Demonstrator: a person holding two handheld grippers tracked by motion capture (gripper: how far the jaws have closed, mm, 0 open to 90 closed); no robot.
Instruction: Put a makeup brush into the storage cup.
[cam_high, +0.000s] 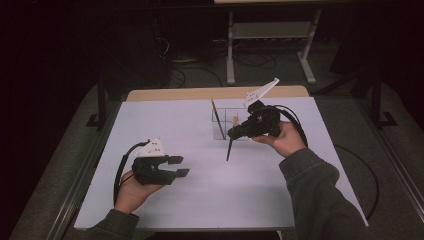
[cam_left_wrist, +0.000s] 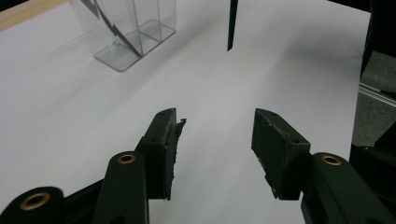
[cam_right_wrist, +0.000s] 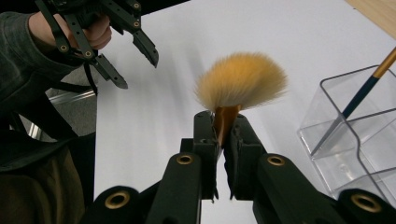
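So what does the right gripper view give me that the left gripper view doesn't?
Right gripper view alone: the brush's fluffy orange bristle head, its ferrule clamped between the right gripper jaws, and the person's left hand.

Left gripper view alone: the left gripper with its jaws apart and nothing between them, and the brush's dark handle tip hanging above the table.

Both: the white table surface and the clear compartment organizer, with a thin brush leaning inside it.

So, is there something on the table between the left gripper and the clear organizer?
No: bare white table separates left gripper from clear organizer, per the high view.
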